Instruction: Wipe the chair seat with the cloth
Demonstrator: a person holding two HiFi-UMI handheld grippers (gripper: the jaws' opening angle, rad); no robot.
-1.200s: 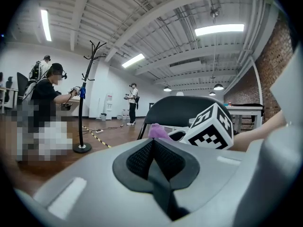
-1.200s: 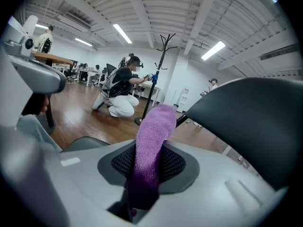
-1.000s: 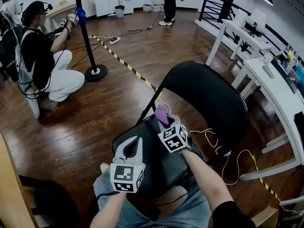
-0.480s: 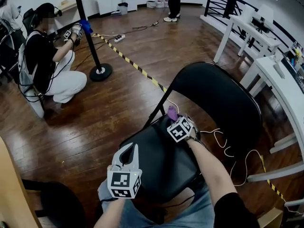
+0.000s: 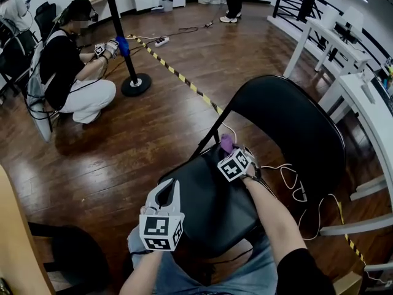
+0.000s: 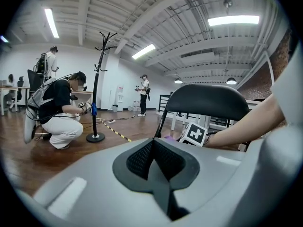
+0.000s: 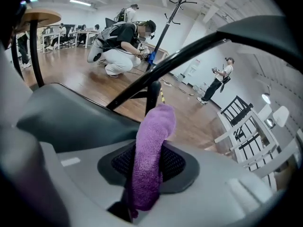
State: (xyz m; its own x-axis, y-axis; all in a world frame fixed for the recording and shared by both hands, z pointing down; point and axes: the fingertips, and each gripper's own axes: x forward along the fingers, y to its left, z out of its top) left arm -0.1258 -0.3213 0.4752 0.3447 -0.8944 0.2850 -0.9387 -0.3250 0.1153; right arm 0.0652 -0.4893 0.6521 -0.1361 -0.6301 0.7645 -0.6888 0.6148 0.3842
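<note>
Cloth (image 7: 150,160) — purple, nubby, rolled into a narrow wad — clamped between the jaws of the right gripper (image 5: 229,151), both pads tight against it, free end poking out past the fingertips. Positioned at the rear of the black chair seat (image 5: 199,211), just beside the slanted frame tube (image 5: 206,134) on the seat's left side, below the curved backrest (image 5: 288,125). Contact between cloth and seat impossible to confirm from either angle. Right forearm (image 5: 270,217) stretched across the seat toward that back corner.

Left gripper (image 5: 167,192) poised over the front left portion of the seat, jaws fully together, dark pads meeting along one seam, nothing between them. Pointed toward the backrest, well apart from the cloth.

Around the chair: dark wooden floor (image 5: 123,146), a strip of yellow-and-black tape (image 5: 181,82) running diagonally across it, a loose white cable (image 5: 288,186) looping beside the seat on the right, white tables (image 5: 362,103) along the right edge. Farther back at left, a person (image 5: 67,72) in a black top and white trousers crouching beside a black stand (image 5: 126,42) with a round base, hands up near the pole. Another person standing at the far end of the room, only the legs visible from the head view.
</note>
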